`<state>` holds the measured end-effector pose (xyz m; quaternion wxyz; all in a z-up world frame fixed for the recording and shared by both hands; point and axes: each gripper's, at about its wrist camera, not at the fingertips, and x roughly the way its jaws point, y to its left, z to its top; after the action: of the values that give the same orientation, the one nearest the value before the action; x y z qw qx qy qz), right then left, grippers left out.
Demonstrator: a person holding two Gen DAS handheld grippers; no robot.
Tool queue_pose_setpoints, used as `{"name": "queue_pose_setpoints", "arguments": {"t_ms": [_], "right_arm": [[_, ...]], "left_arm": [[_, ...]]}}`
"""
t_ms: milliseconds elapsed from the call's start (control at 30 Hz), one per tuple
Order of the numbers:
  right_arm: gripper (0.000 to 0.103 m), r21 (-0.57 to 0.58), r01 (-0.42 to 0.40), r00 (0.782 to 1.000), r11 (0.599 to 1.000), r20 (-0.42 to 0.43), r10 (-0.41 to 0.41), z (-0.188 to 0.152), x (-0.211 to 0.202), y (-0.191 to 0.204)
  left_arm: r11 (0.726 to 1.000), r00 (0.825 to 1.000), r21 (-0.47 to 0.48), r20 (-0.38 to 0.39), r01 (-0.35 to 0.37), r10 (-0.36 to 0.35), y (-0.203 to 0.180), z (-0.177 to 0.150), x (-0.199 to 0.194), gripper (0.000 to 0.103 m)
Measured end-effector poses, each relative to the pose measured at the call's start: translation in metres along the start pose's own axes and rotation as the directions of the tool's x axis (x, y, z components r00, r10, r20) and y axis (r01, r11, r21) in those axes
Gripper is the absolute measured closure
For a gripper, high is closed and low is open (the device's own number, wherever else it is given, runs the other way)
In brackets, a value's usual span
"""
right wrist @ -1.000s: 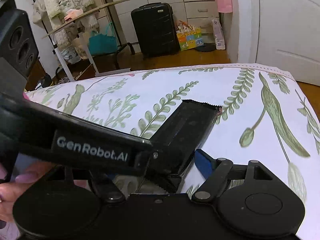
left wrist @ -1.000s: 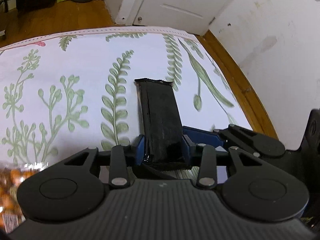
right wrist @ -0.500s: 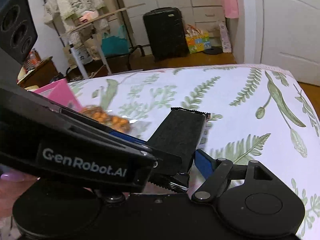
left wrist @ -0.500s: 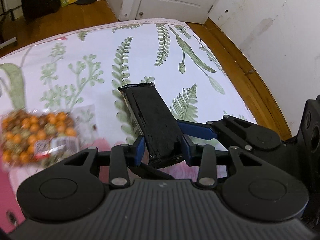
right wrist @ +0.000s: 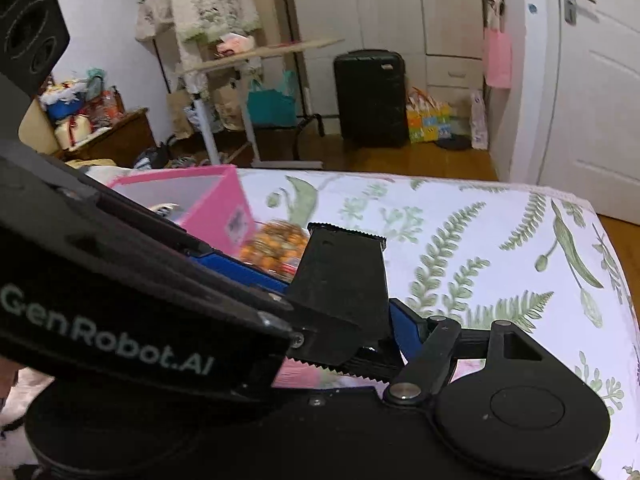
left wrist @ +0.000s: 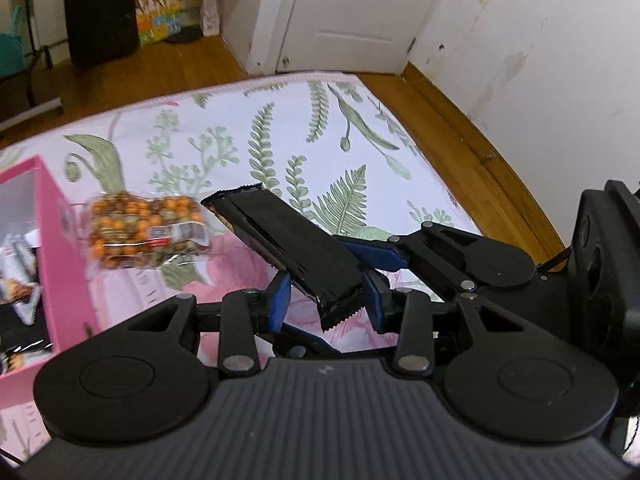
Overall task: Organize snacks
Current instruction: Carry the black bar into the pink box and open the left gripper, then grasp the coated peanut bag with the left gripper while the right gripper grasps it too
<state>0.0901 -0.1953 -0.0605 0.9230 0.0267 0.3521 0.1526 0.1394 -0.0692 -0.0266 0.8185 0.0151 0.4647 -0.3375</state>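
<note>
A black snack packet (left wrist: 292, 248) is clamped near its crimped lower end between the blue pads of the left gripper (left wrist: 324, 296), at the frame's centre, raised over the bedspread (left wrist: 360, 152). The right gripper (right wrist: 348, 300), whose jaws have just been closing, flanks the same packet; contact cannot be told. The packet is judged light, crinkly and slippery, best held across its flat width. A bag of orange snacks (left wrist: 144, 232) lies left of centre, beside a pink box (left wrist: 60, 248) at the left edge.

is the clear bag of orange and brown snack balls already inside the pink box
No, the clear bag of orange and brown snack balls lies on the fern-print cloth beside the pink box, outside its wall.
</note>
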Motion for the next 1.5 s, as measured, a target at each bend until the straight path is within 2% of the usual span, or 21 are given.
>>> {"name": "queue_pose_setpoints", "arguments": {"t_ms": [167, 367, 500, 733, 1000, 1100, 1167, 1233, 1333, 1500], "right_arm": [[0.026, -0.039, -0.043, 0.999, 0.998, 0.016, 0.044, 0.009, -0.011, 0.031], [0.028, -0.110, -0.126, 0.991, 0.986, 0.022, 0.129, 0.025, -0.001, 0.075], [0.028, -0.169, -0.184, 0.982, 0.968, 0.019, 0.190, 0.039, 0.015, 0.105], [0.028, -0.203, -0.265, 0.962, 0.943, 0.018, 0.274, 0.054, 0.061, 0.139], [0.030, -0.163, -0.318, 0.946, 0.934, 0.017, 0.324, 0.062, 0.109, 0.146], [0.030, -0.150, -0.327, 0.943, 0.933, 0.008, 0.332, 0.060, 0.125, 0.146], [0.028, -0.142, -0.320, 0.947, 0.937, -0.010, 0.321, 0.057, 0.129, 0.145], [0.028, -0.131, -0.314, 0.949, 0.940, -0.016, 0.314, 0.053, 0.125, 0.141], [0.027, -0.124, -0.315, 0.949, 0.941, -0.021, 0.314, 0.048, 0.111, 0.130], [0.026, -0.100, -0.294, 0.955, 0.951, 0.005, 0.295, 0.044, 0.077, 0.100]], "left_arm": [[0.999, 0.997, 0.008, 0.060, -0.044, 0.043, 0.002, -0.011, -0.043, 0.065], [0.991, 0.982, -0.034, 0.133, -0.131, 0.134, 0.025, -0.024, -0.087, 0.065], [0.978, 0.964, -0.079, 0.168, -0.195, 0.205, 0.053, -0.032, -0.110, 0.065], [0.957, 0.942, -0.153, 0.197, -0.245, 0.273, 0.114, -0.039, -0.127, 0.065], [0.947, 0.933, -0.199, 0.209, -0.252, 0.292, 0.166, -0.038, -0.109, 0.065], [0.928, 0.927, -0.247, 0.182, -0.280, 0.329, 0.184, -0.041, -0.101, 0.061], [0.918, 0.932, -0.292, 0.163, -0.268, 0.324, 0.195, -0.045, -0.098, 0.061], [0.909, 0.931, -0.322, 0.164, -0.263, 0.327, 0.202, -0.051, -0.100, 0.060], [0.900, 0.919, -0.338, 0.182, -0.276, 0.350, 0.203, -0.058, -0.110, 0.058], [0.903, 0.918, -0.348, 0.210, -0.251, 0.336, 0.194, -0.064, -0.130, 0.057]]}}
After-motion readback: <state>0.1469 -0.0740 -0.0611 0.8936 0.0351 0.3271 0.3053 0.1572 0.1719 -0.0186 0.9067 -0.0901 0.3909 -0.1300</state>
